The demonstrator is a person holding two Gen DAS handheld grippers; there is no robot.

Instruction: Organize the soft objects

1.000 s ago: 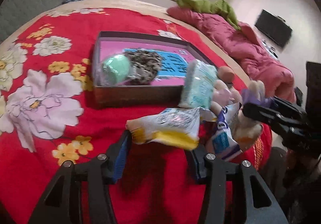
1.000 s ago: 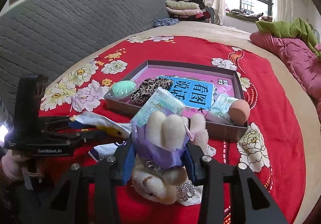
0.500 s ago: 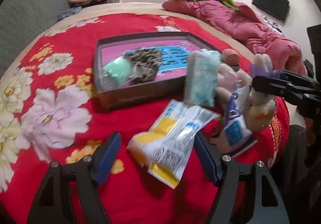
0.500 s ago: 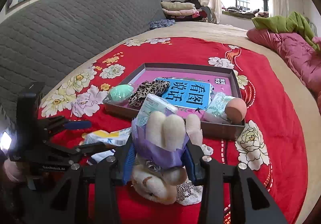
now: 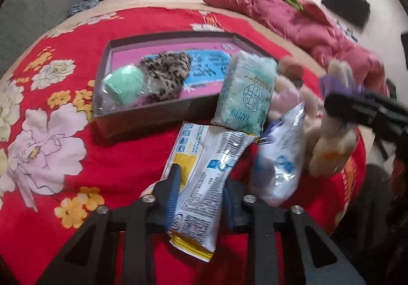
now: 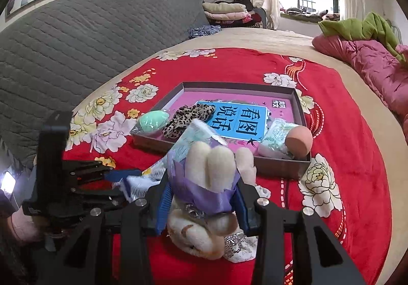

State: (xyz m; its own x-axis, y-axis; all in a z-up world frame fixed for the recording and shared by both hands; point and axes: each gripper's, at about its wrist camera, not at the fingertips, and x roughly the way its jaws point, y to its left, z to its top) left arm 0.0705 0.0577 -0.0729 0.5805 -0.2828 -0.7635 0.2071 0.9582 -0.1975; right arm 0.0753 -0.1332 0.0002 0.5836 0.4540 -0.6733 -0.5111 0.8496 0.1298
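- The left gripper (image 5: pixel 201 190) has its fingers (image 5: pixel 173 183) pressed on a white and yellow packet (image 5: pixel 204 172), which lies in front of the shallow box (image 5: pixel 153 121) on the red flowered bed cover (image 5: pixel 102 157).
- The right gripper (image 6: pixel 201 198) has its fingers (image 6: pixel 163 198) clamped on a plush rabbit (image 6: pixel 211 172) with purple cloth, just in front of the box (image 6: pixel 278 165).
- Only the right wrist view shows the rabbit's face, turned downward, and a pale tissue pack with a peach sponge (image 6: pixel 298 139) in the near right corner of the box.
- Only the left wrist view shows the packet's whole printed side and a second blue and white packet (image 5: pixel 280 157) to its right.
- Both views show a mint sponge (image 5: pixel 125 83) and a leopard-print cloth (image 5: pixel 165 73) inside the box, at its left end.
- A mint tissue pack (image 5: pixel 247 91) leans against the front wall of the box.
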